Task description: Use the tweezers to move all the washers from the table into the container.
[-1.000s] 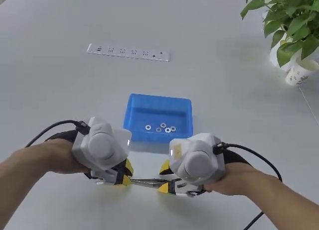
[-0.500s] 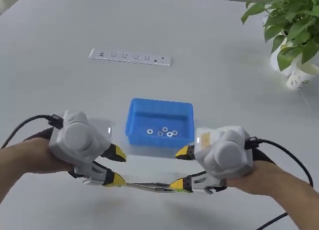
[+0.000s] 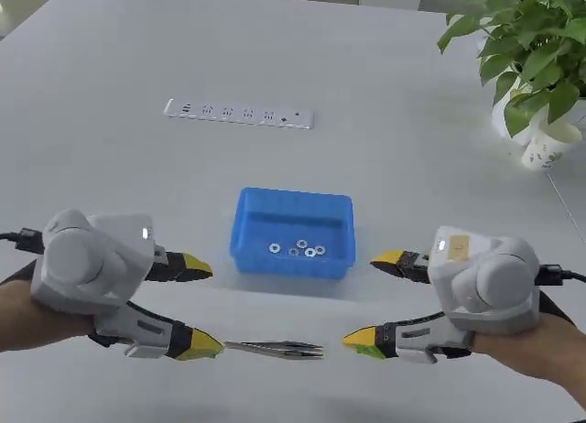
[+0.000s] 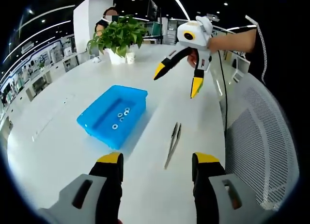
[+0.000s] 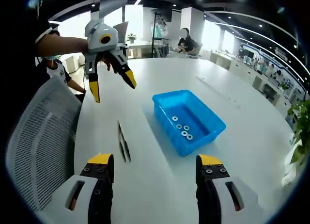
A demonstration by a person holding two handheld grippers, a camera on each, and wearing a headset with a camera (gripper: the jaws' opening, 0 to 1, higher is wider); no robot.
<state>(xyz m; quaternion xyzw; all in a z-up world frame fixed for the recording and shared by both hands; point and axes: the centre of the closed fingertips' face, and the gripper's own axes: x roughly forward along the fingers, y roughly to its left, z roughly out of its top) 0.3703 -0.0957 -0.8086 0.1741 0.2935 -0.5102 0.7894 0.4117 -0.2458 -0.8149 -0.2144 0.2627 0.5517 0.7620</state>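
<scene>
Metal tweezers [image 3: 275, 349] lie flat on the white table, just in front of the blue container [image 3: 291, 265]. Several washers [image 3: 298, 250] rest inside the container. My left gripper [image 3: 209, 307] hovers at the tweezers' left end, open and empty. To their right my right gripper [image 3: 364, 300] hangs a little off the tips, also open with nothing in it. In the left gripper view the tweezers [image 4: 173, 144] lie ahead of my left gripper [image 4: 158, 158], with the right gripper [image 4: 175, 83] facing it. In the right gripper view the tweezers [image 5: 123, 141] lie ahead of my right gripper [image 5: 155, 159].
A white power strip [image 3: 238, 113] lies behind the container. A potted plant [image 3: 531, 48] stands at the far right of the table. A mesh chair [image 4: 256, 136] sits at the table's near edge.
Both grippers were close together at the tweezers' ends. They have opened and drawn apart, left going left and right going right. The tweezers stay lying on the table.
</scene>
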